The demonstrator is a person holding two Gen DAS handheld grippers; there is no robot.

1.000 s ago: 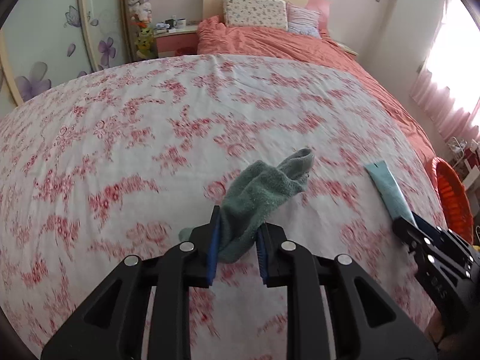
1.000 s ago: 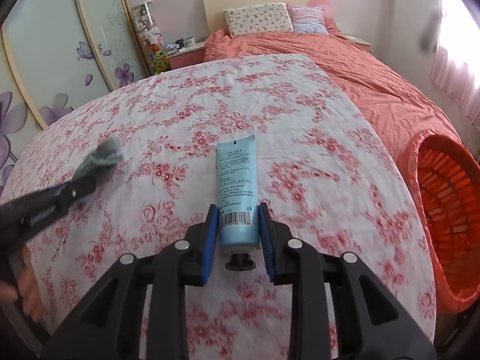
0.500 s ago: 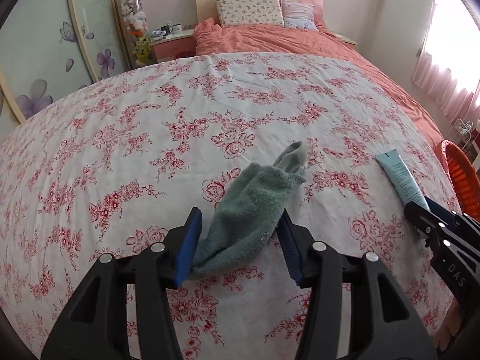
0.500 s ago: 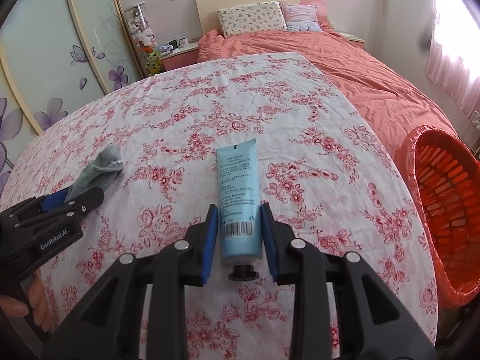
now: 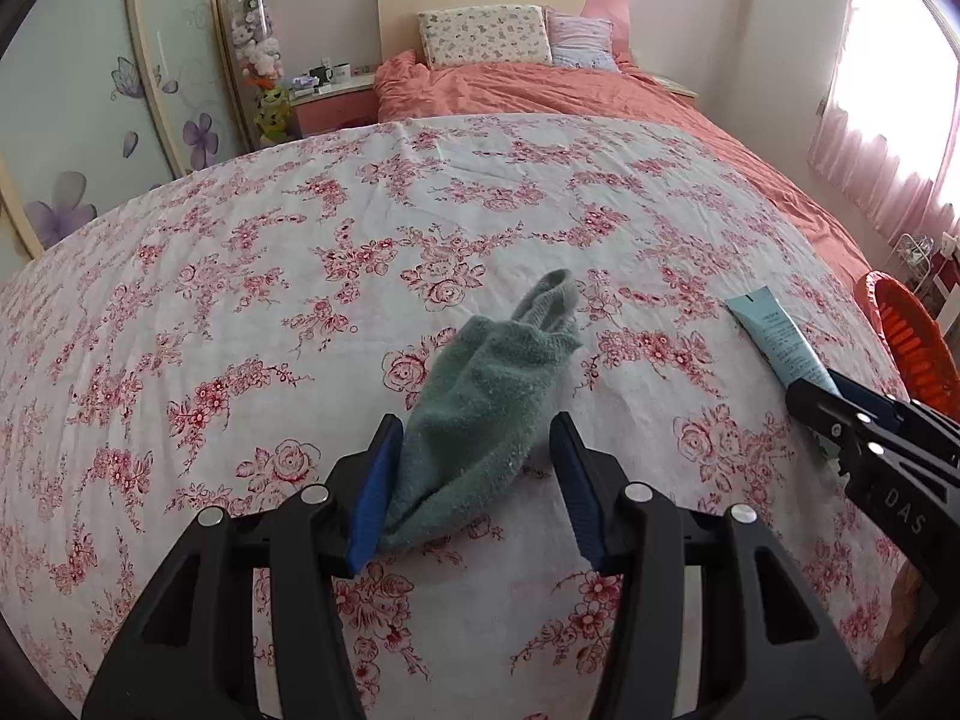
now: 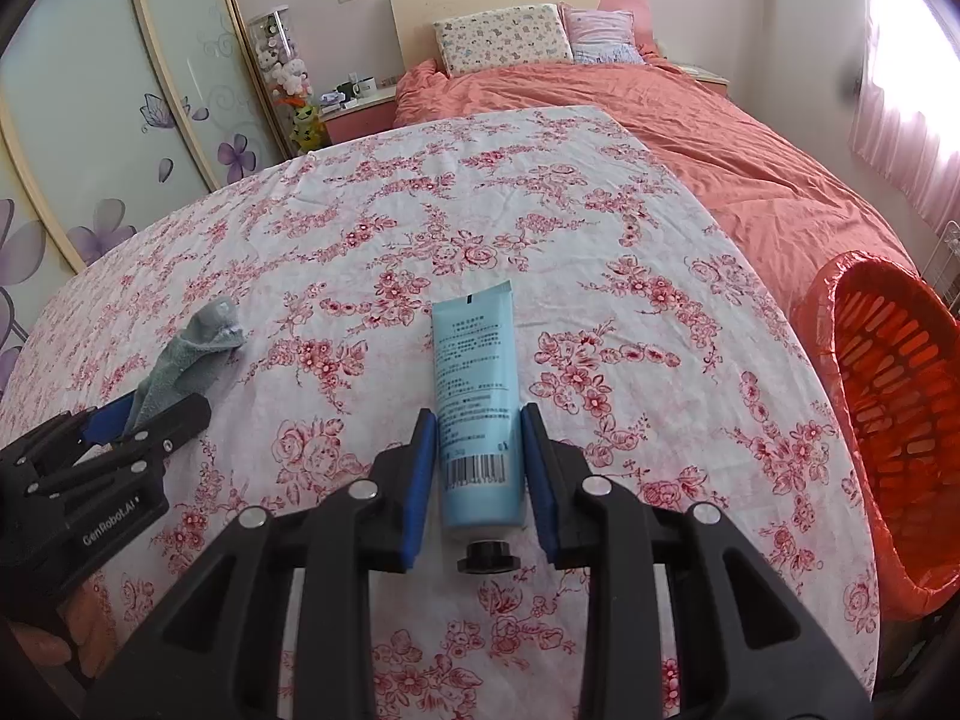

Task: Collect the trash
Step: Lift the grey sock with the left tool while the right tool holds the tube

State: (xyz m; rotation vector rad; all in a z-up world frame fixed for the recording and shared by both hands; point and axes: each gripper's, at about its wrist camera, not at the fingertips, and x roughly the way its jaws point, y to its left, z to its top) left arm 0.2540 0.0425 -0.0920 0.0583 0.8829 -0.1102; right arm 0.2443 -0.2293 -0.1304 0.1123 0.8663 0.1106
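Note:
A grey-green sock [image 5: 486, 396] lies crumpled on the floral bed cover [image 5: 240, 300]. My left gripper [image 5: 474, 420] stands open around its near end. The left pad touches the cloth and the right pad is clear of it. A light blue tube [image 6: 474, 372] with a black cap lies flat on the cover, cap towards me. My right gripper [image 6: 477, 413] is shut on the tube's lower half, a pad against each long edge. In the right wrist view, the sock [image 6: 198, 354] and left gripper [image 6: 162, 408] sit at the left. In the left wrist view, the tube [image 5: 774, 339] and right gripper [image 5: 819, 387] are at the right.
An orange slatted basket [image 6: 888, 396] stands off the bed's right edge, also seen as the basket [image 5: 912, 348] in the left wrist view. A salmon duvet [image 6: 690, 138] and pillows lie beyond the floral cover. A nightstand and sliding wardrobe doors are at the far left.
The left gripper's jaws have spread apart and let go of the sock, which now rests loose on the cover. The right gripper has stayed around the tube.

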